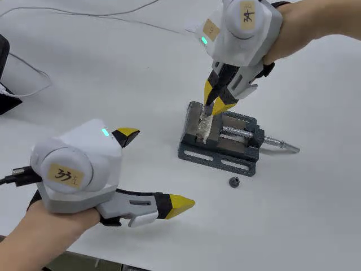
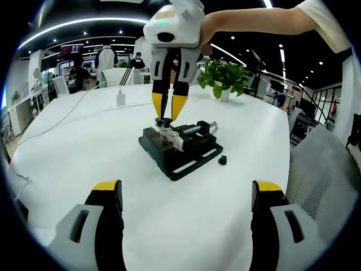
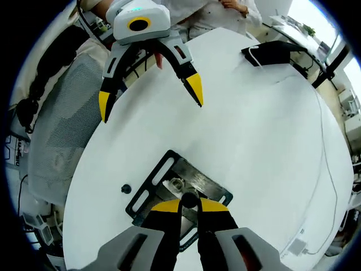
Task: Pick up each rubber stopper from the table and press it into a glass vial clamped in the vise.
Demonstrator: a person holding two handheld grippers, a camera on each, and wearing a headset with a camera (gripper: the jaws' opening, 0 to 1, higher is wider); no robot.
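A dark vise (image 1: 248,148) (image 2: 186,158) (image 3: 148,192) stands on the white table and clamps clear glass vials (image 1: 203,127) (image 2: 168,134); one open vial mouth (image 3: 177,183) faces up. My right gripper (image 1: 214,107) (image 2: 169,107) (image 3: 189,206) hangs right over the vials, shut on a small dark rubber stopper (image 3: 189,199) (image 2: 159,121). Whether the stopper touches a vial is hidden by the fingertips. Another stopper (image 1: 234,182) (image 2: 222,160) (image 3: 126,189) lies loose on the table beside the vise. My left gripper (image 1: 155,169) (image 2: 186,195) (image 3: 149,99) is held open and empty, well short of the vise.
White cables (image 1: 34,73) and a black box (image 1: 3,84) lie at the table's far left. A black device (image 3: 273,53) with a cable sits on the table. A potted plant (image 2: 224,76) stands at the far edge, mesh chairs (image 2: 321,169) (image 3: 53,141) around the table.
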